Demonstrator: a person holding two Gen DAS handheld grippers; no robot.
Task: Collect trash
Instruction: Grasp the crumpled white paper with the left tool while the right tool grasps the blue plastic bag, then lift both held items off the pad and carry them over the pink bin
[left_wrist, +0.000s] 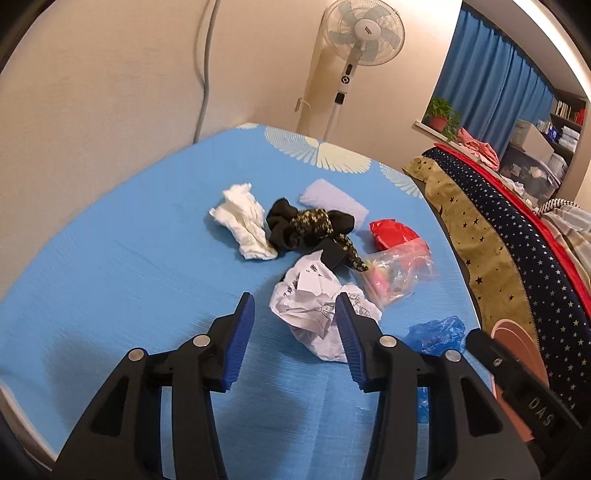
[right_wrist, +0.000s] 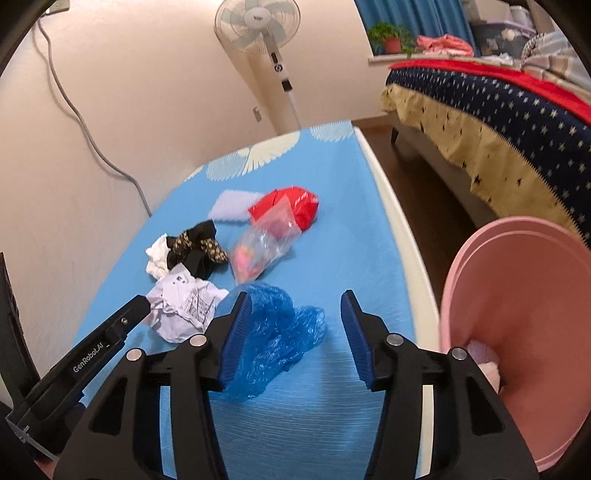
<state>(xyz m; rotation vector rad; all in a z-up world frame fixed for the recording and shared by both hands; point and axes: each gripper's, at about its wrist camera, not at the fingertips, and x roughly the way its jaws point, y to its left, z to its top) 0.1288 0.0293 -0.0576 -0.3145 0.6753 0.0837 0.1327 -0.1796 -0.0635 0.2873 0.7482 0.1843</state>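
Observation:
On the blue table cover (left_wrist: 110, 266) lies a crumpled printed paper (left_wrist: 314, 295) (right_wrist: 181, 306). My left gripper (left_wrist: 294, 299) hovers open just in front of it, and the paper shows between its fingers with no pad pressing on it. A blue plastic bag (right_wrist: 273, 332) (left_wrist: 437, 334) lies under my right gripper (right_wrist: 295, 295), which is open, its left pad close beside the bag. Further back lie a clear bag with pink contents (right_wrist: 258, 247), a red wrapper (right_wrist: 291, 206), a white tissue (left_wrist: 243, 225) and a black patterned cloth (left_wrist: 310, 225).
A pink bin (right_wrist: 517, 314) stands off the table's right edge with something pale at its bottom. A lilac pad (left_wrist: 332, 197) lies at the back of the pile. A standing fan (right_wrist: 266, 33) is behind the table, and a bed with a starred cover (right_wrist: 498, 110) to the right.

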